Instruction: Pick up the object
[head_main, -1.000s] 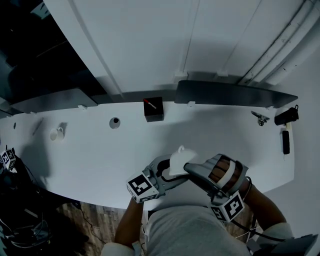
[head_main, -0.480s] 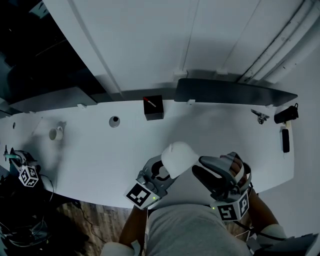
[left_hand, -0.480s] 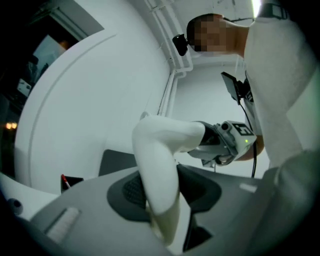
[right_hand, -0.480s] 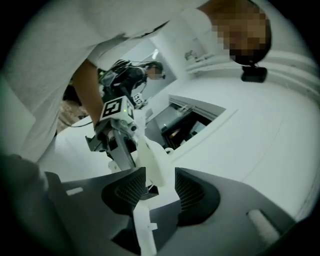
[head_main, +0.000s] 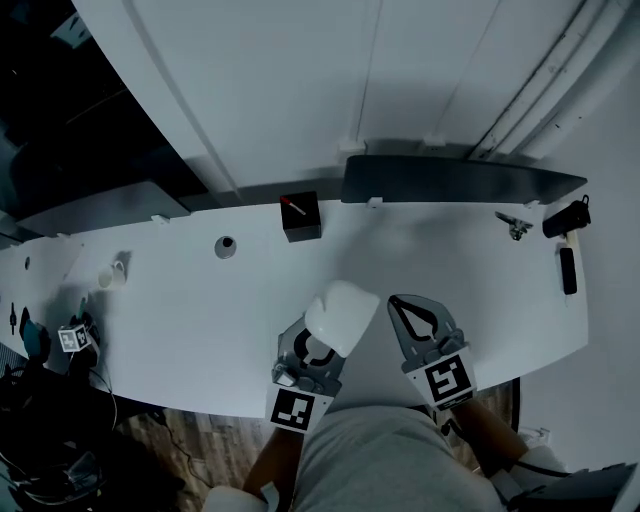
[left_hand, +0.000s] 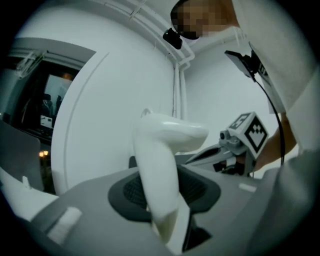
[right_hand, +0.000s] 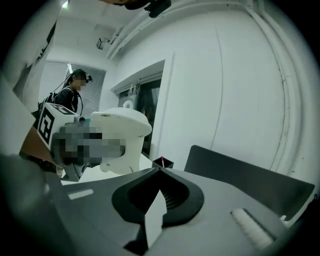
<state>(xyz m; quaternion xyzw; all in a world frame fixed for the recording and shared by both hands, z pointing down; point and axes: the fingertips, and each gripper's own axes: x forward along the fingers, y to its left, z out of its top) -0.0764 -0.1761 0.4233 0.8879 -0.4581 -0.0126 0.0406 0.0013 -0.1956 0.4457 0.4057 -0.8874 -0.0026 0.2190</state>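
A white cup-like object (head_main: 341, 314) hangs over the near part of the white table (head_main: 200, 320), and my left gripper (head_main: 322, 338) is shut on it from below. In the left gripper view the white object (left_hand: 159, 165) stands between the jaws, which have just been closing on it. My right gripper (head_main: 399, 300) sits to the right of the object and apart from it. Its jaws have just closed, tips touching, with nothing between them. From the right gripper (right_hand: 160, 170) the white object (right_hand: 121, 137) shows to the left.
A black box (head_main: 301, 218) with a red-tipped stick stands at the back, beside a long dark panel (head_main: 460, 182). A small round thing (head_main: 225, 246) and a small white cup (head_main: 112, 275) lie left. Dark tools (head_main: 567, 268) lie far right. A person (right_hand: 70, 95) stands beyond.
The right gripper has come off the white object, swung to the right, rolled and shut empty. The left gripper has kept the object and turned with it.
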